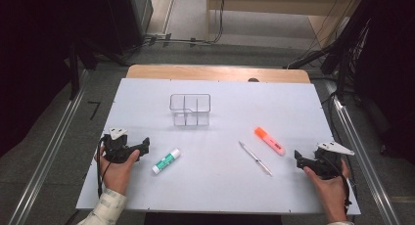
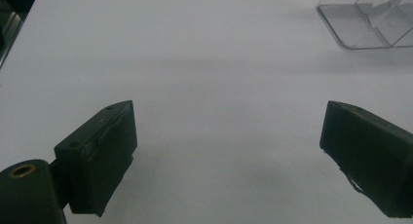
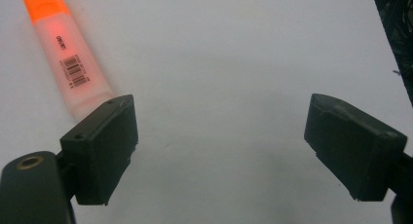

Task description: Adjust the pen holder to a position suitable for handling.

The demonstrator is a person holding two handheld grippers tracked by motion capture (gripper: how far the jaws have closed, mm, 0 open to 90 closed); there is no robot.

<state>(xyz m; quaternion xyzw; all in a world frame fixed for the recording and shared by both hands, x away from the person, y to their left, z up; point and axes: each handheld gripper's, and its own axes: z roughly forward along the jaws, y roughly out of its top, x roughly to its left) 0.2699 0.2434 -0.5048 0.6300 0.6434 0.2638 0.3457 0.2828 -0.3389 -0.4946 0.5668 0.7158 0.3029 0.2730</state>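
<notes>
Jaws of both grippers stand wide apart with nothing between them. The left gripper (image 1: 145,146) rests at the near left of the worktop (image 1: 220,186), and the right gripper (image 1: 297,157) rests at the near right, each held in one hand of the person. I judge that the work is at its very beginning: nothing is picked up, and no item lies in the box.

Going from the largest thing to the smallest: the white worktop covers a wooden table, and its surface is plain and flat. A clear plastic organizer box (image 1: 190,109) with several compartments stands toward the far middle, empty as far as I can see. An orange highlighter (image 1: 269,141) lies right of centre, just ahead of the right gripper; in the right gripper view its near end is close beside one jaw, but not between the two. A glue stick (image 1: 166,161) with a green label lies just right of the left gripper. A thin pen (image 1: 255,158) lies between the glue stick and the highlighter.

The next move probably calls for the right gripper to shift sideways until the highlighter sits between its jaws, then close.

Around the worktop the room is dark, with a grey floor, metal rails on both sides and cables at the far end.
</notes>
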